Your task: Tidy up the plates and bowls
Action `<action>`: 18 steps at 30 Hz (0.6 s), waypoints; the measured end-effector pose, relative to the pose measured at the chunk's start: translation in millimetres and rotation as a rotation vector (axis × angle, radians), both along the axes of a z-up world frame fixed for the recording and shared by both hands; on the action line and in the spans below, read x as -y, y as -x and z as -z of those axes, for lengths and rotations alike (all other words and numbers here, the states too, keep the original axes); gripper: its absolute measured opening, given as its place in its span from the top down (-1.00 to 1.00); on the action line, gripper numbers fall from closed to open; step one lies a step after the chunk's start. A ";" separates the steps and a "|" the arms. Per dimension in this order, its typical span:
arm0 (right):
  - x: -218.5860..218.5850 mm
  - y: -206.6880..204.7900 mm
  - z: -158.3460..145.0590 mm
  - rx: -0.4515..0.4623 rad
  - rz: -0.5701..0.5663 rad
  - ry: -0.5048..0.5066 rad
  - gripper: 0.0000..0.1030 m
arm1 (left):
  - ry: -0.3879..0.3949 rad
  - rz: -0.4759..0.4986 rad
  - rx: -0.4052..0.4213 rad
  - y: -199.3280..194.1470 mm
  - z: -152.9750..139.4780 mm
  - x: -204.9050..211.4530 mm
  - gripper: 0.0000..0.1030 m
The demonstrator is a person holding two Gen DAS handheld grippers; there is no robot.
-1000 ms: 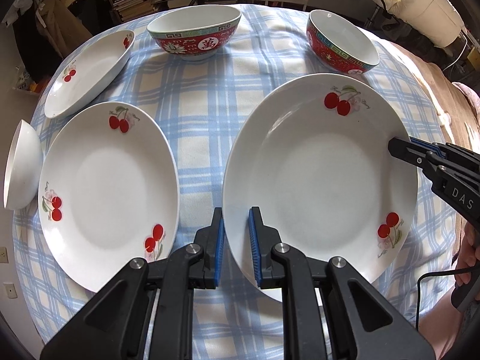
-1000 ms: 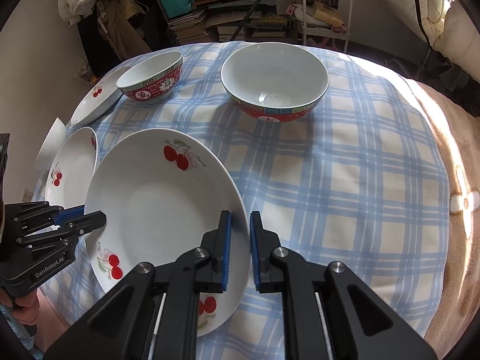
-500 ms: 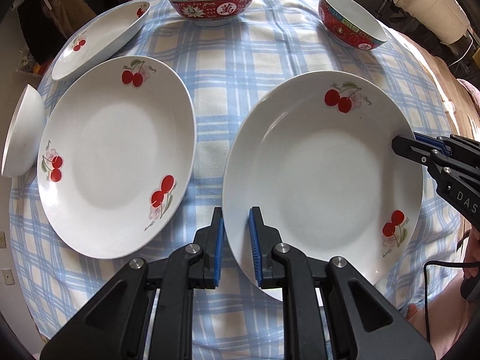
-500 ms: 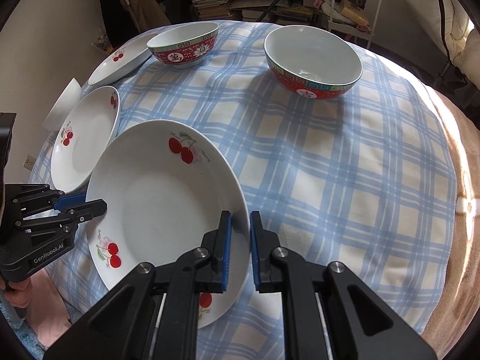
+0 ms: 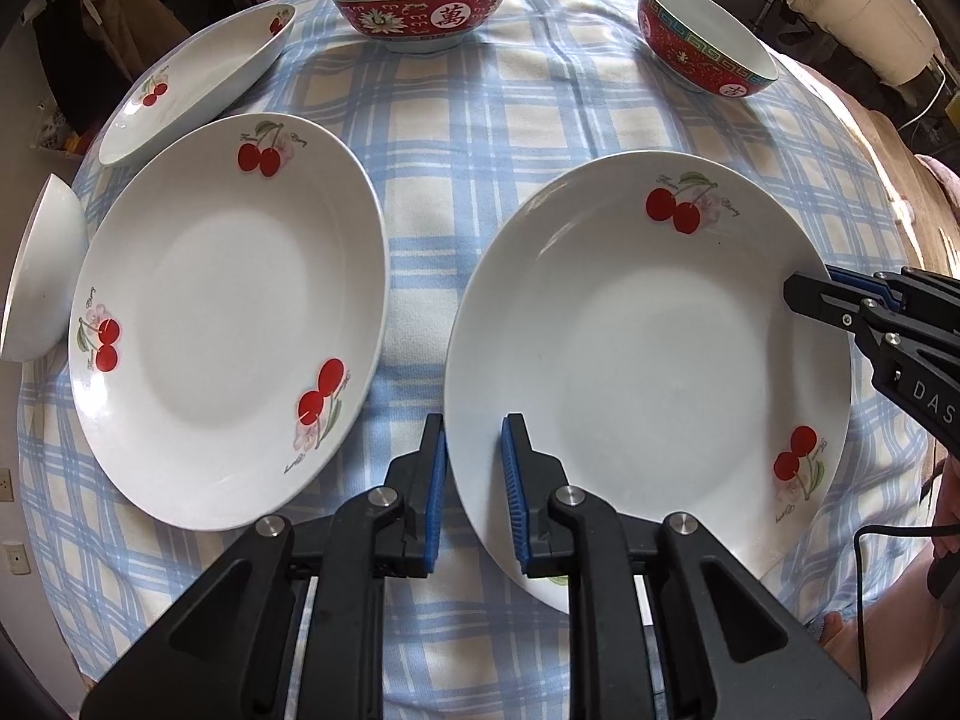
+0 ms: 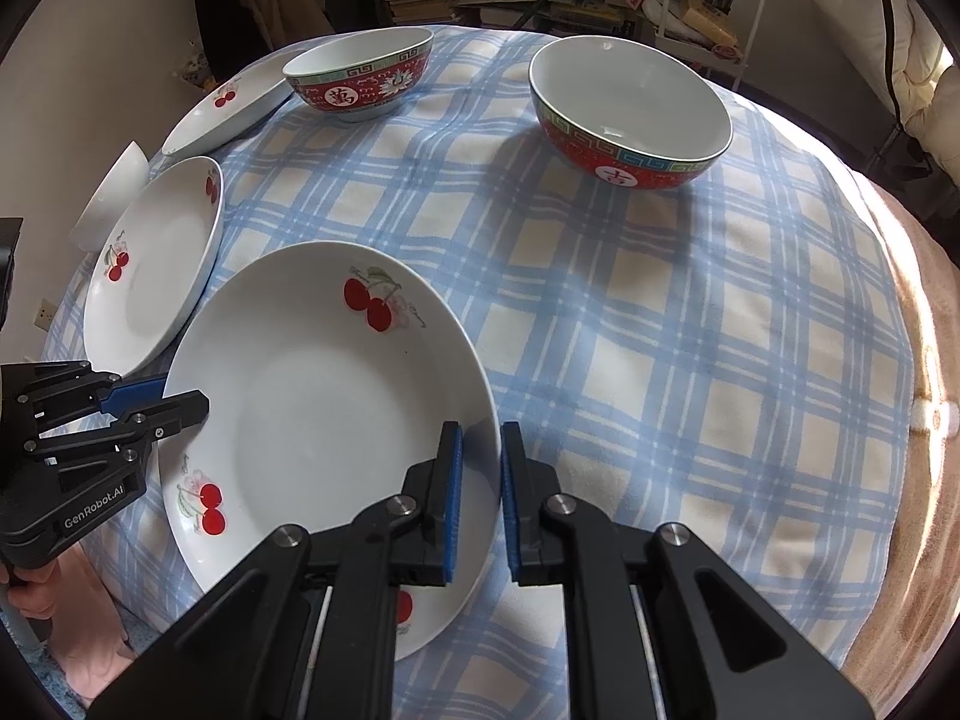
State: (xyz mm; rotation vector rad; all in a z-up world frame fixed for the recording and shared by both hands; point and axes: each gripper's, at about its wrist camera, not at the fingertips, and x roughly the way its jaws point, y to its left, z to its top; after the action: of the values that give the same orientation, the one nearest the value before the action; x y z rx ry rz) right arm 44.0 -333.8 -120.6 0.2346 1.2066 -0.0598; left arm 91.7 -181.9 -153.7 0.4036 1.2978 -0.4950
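A white cherry plate point(image 5: 648, 360) point(image 6: 324, 408) is held between both grippers, just above the checked tablecloth point(image 5: 480, 120). My left gripper point(image 5: 472, 420) point(image 6: 180, 396) is shut on its left rim. My right gripper point(image 6: 479, 427) point(image 5: 804, 291) is shut on the opposite rim. A second cherry plate point(image 5: 228, 324) point(image 6: 150, 276) lies flat just to the left. A third cherry plate point(image 5: 198, 78) point(image 6: 228, 108) sits behind that one. Two red patterned bowls point(image 5: 420, 6) point(image 5: 702, 42) stand upright at the far side, also in the right wrist view point(image 6: 360, 78) point(image 6: 630, 114).
A plain white bowl point(image 5: 42, 276) point(image 6: 114, 192) sits at the table's left edge. Shelves, books and clutter stand beyond the far edge. The right half of the tablecloth point(image 6: 660, 330) carries only one red bowl. A person's hand point(image 6: 36, 594) grips the left tool.
The held plate and both grippers have drifted toward the second cherry plate, narrowing the gap between the two plates. Both grips stay as they were.
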 end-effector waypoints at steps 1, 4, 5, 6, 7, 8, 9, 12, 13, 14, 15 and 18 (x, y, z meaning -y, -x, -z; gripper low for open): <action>0.3 -0.3 0.1 -0.002 0.001 -0.003 0.74 | -0.002 0.001 -0.003 0.3 -0.6 -0.5 0.64; -0.8 -1.5 -1.6 -0.004 0.001 0.010 0.74 | -0.006 -0.010 0.004 0.1 -6.6 -5.5 0.58; -0.8 -1.1 -2.6 -0.002 0.002 0.014 0.74 | -0.004 -0.017 0.007 -0.4 -8.8 -7.9 0.57; -1.1 -1.2 -3.5 -0.002 0.001 0.017 0.74 | 0.002 -0.022 0.005 -1.0 -11.0 -10.0 0.56; -1.1 -1.2 -4.1 -0.002 0.002 0.021 0.74 | 0.006 -0.027 0.003 -1.7 -13.2 -11.9 0.56; -1.0 -1.3 -4.5 -0.002 0.003 0.023 0.74 | 0.006 -0.029 0.004 -2.0 -15.4 -13.5 0.56; -0.9 -1.5 -4.8 -0.002 0.006 0.024 0.74 | 0.004 -0.030 0.009 -2.4 -18.0 -14.9 0.56; -1.0 -1.6 -7.9 0.005 0.007 0.030 0.74 | 0.000 -0.028 0.024 -1.8 -26.7 -17.0 0.56; -1.0 -1.8 -9.4 0.009 0.007 0.036 0.74 | 0.001 -0.028 0.024 -1.6 -29.4 -16.7 0.56; -1.1 -1.9 -11.0 0.014 0.009 0.041 0.74 | -0.002 -0.029 0.025 -1.3 -32.5 -17.4 0.55; -0.9 -1.9 -12.7 0.020 0.012 0.043 0.73 | -0.004 -0.032 0.028 -1.5 -35.8 -19.6 0.55; -0.1 -2.9 -17.9 0.037 0.021 0.035 0.71 | -0.013 -0.056 0.040 -2.9 -44.0 -27.7 0.48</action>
State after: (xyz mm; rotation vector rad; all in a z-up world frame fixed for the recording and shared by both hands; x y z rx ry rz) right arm 46.9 -333.6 -102.6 0.2165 1.1651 -0.0947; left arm 94.6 -154.2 -109.7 0.3848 1.2713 -0.4298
